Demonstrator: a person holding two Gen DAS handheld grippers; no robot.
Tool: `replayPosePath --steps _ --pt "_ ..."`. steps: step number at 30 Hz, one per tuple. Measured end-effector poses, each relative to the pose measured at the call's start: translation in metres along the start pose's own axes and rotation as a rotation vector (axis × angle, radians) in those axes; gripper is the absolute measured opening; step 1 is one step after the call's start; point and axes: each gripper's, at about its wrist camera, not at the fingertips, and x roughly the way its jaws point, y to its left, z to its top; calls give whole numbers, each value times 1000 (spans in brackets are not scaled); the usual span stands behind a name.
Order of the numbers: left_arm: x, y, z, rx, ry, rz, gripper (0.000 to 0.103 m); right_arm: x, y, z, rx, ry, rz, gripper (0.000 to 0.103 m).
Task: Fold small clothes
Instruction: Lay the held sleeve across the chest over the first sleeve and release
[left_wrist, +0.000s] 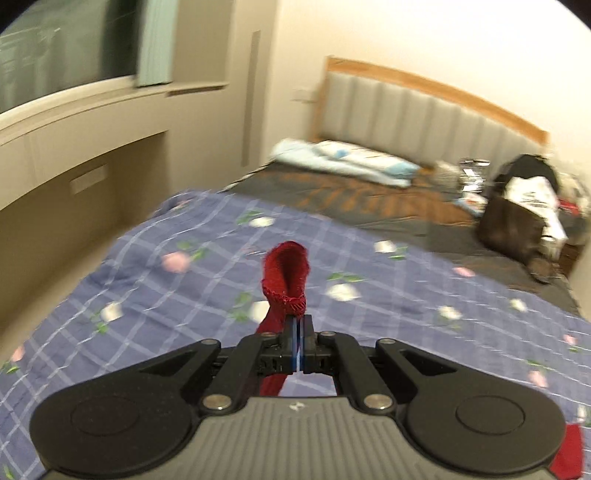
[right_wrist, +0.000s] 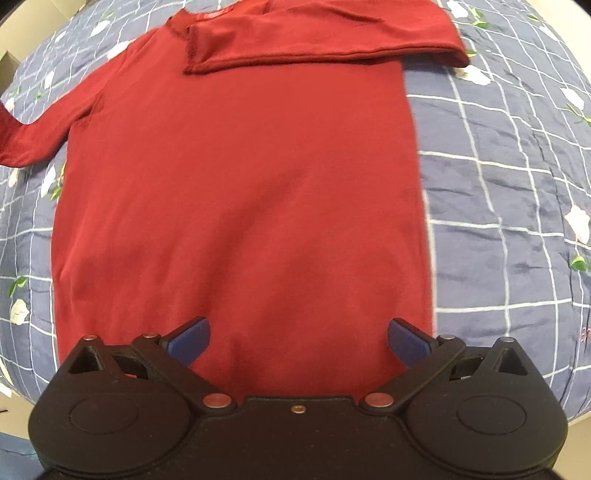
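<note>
A: Item one, red long-sleeved top (right_wrist: 236, 184): where does it lie?

B: Flat on the blue checked floral bedspread (right_wrist: 509, 192), body spread out, hem nearest the right gripper (right_wrist: 298, 341). One sleeve (right_wrist: 325, 35) is already folded across the chest, just below the collar; the other sleeve (right_wrist: 22, 140) runs off the body's far side, out of frame.

A: Item two, the tongs?

B: The right gripper hangs over the hem, jaws spread wide, gripping nothing. The left gripper (left_wrist: 298, 332) is clenched on a red sleeve cuff (left_wrist: 286, 275), raised above the bedspread; the cuff stands up past the fingertips.

A: Item three, risks?

B: Judged only: the cuff is pinched near its edge, so a quick swing could pull it free. Drawing the sleeve across without holding the body down could drag the body askew or disturb the sleeve already folded. The left view is blurred, so grip depth is uncertain
</note>
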Motion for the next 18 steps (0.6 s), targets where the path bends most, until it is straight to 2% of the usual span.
replayPosePath --steps 8,12,18 --pt "-7 -119 -20 12 34 -141 0 -10 -55 6 50 -36 28 102" --pt "-1 -174 -45 29 73 -180 0 -14 -79 7 65 -50 31 102" --pt "6 -232 -89 105 131 -210 0 -11 -112 0 91 -38 30 102"
